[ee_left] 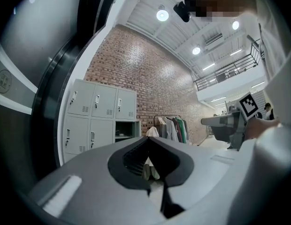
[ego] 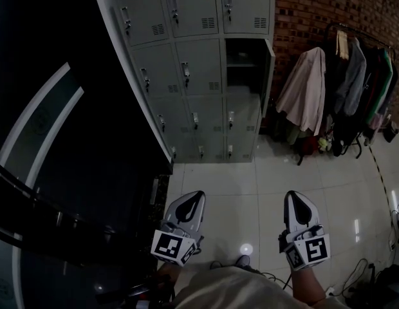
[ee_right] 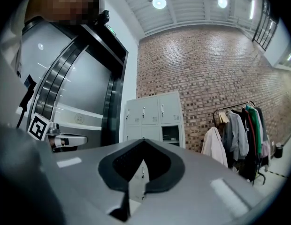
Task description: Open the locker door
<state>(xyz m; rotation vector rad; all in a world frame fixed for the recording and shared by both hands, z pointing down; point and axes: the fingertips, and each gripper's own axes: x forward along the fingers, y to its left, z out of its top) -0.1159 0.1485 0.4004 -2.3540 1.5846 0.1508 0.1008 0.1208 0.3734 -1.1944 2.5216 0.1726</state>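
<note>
Grey plastic jaws of the left gripper (ego: 194, 197) meet at their tips with nothing between them. The right gripper (ego: 295, 196) is likewise pressed together and empty. Each gripper view shows only a sliver of distant room through the notch behind the tips. Both tools point ahead and a little upward, side by side but apart, held low in front of the person. To my eye that is a carrying pose rather than a reach.

Beyond their tips runs pale tiled floor (ego: 251, 185). Well ahead stands the locker bank (ego: 186, 76), too far for either tool to touch. In it, roughly between the lines of the two grippers, one compartment (ego: 243, 63) stands open with its door (ego: 271, 69) swung out at its right edge. The other doors lie flush.

That fits a door already open with the person standing back, or an approach to one of the shut doors. I can't tell which.

Off to the right of the right gripper, a clothes rack (ego: 354, 76) hangs against the brick wall (ego: 302, 11).
</note>
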